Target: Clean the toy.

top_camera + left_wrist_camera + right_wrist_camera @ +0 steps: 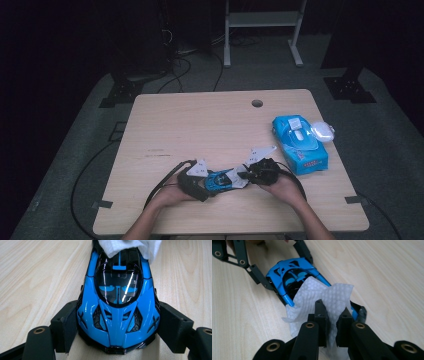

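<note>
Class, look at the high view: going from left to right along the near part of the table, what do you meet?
Left tongs → blue toy car → white wipe → right tongs → blue pack of wipes.

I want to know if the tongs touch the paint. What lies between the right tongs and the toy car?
A white wipe: the right tongs pinch it and it drapes over the blue toy car, shown in the right gripper view.

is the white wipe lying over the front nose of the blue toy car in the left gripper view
No, the white wipe lies over the far rear end of the blue toy car, while the nose sits bare between the left claw jaws.
</note>
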Motion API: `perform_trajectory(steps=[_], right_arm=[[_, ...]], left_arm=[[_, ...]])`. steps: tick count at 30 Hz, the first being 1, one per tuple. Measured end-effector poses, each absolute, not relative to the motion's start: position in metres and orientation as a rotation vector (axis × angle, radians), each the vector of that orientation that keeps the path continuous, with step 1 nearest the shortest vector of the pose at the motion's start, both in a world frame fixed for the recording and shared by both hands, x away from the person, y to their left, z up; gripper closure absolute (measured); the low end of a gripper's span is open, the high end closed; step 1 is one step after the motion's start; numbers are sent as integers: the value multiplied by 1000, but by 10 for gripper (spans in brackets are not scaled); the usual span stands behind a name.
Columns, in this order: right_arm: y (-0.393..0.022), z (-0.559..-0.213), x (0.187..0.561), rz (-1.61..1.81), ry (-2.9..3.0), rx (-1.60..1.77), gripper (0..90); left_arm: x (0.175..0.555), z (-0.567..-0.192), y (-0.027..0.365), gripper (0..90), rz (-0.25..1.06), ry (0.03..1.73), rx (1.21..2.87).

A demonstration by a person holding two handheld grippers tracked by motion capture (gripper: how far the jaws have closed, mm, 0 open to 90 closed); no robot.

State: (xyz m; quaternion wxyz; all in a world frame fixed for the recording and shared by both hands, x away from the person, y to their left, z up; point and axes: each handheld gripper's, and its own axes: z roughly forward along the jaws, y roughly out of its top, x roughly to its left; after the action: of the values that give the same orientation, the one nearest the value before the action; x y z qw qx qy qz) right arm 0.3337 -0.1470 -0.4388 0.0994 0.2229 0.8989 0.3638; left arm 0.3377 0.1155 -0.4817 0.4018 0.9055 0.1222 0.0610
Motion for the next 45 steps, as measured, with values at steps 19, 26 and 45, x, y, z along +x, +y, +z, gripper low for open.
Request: perform_trajectory(steps=[19, 26, 45], right_arm=[[-168, -434, 329, 1016, 2589, 724, 820], [-151, -433, 350, 1012, 2576, 737, 819], [-155, -438, 353, 1069, 2644, 779, 783]], left_arm=[[340, -481, 115, 253, 144, 289, 2297], [340, -481, 115, 254, 143, 283, 2297], [343, -481, 116, 255, 133, 256, 2297]])
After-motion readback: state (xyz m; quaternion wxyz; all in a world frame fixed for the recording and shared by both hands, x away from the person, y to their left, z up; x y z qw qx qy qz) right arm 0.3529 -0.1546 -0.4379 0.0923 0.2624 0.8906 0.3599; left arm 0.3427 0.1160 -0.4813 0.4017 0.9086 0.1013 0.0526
